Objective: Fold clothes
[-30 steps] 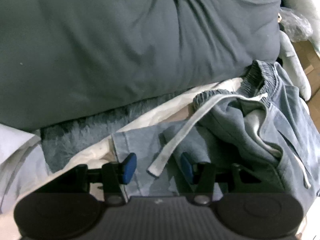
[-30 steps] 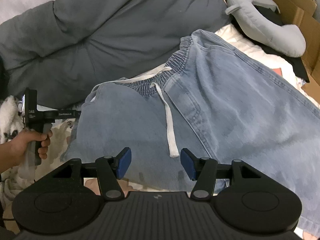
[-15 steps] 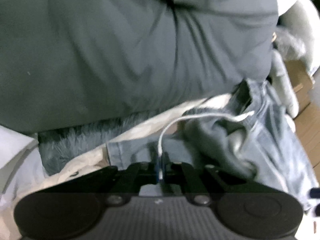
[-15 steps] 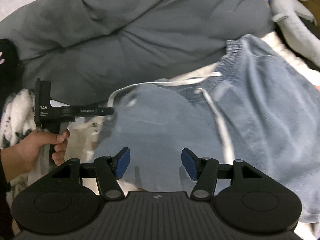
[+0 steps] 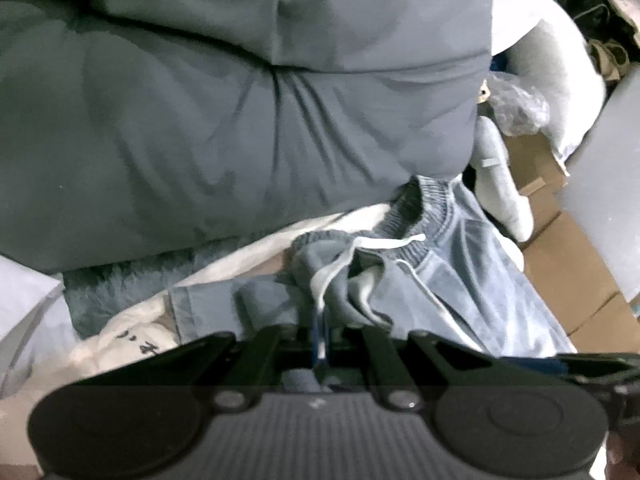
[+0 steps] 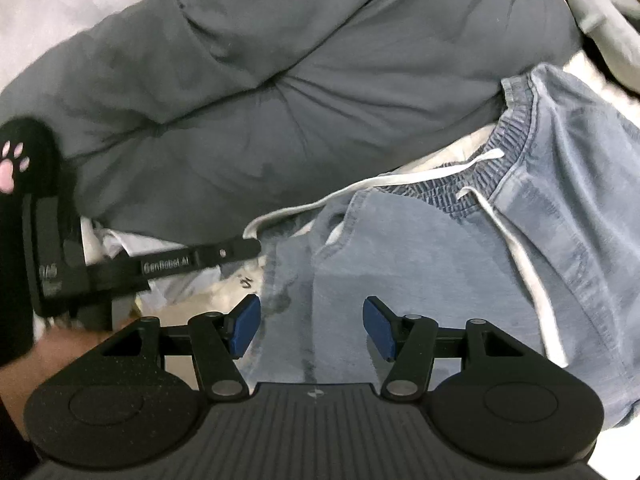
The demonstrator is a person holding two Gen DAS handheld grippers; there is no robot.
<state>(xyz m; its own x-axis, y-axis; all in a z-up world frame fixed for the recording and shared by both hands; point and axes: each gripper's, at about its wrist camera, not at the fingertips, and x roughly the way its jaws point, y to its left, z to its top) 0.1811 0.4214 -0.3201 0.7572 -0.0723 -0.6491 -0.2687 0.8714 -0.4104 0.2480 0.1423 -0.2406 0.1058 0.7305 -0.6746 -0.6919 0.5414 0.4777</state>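
left gripper (image 5: 320, 344): pads pinched together on the white drawstring (image 5: 328, 276) of the denim shorts, no gap visible; blue pads barely show
same gripper, right wrist view (image 6: 250, 247): closed tip meets the drawstring's far-left end (image 6: 280, 213), cord pulled taut toward the waistband
right gripper (image 6: 311, 328): wide open, nothing held, 2 blue pads (image 6: 245, 326) apart over the denim; contact with fabric cannot tell
denim shorts (image 6: 420, 264): light blue, directly ahead of the right gripper and spreading off to its right; bunched ahead and right of the left gripper (image 5: 452, 280)
waistband (image 6: 508, 160): elastic, gathered, ahead-right of the right gripper, up against the grey duvet
2nd drawstring end (image 6: 532, 280): loose, runs down the denim just right of the right gripper's right finger
grey duvet (image 6: 300, 100): big, puffy, fills the far side ahead of both grippers
white sheet (image 5: 132, 332): under the shorts, left of the left gripper
grey plush toy (image 5: 496, 184): far right of the left gripper, beside cardboard boxes (image 5: 568, 256)
hand (image 6: 68, 344): on the left gripper's handle, left of the right gripper, dark sleeve
black paw-print item (image 6: 16, 160): far left edge, pink paw mark
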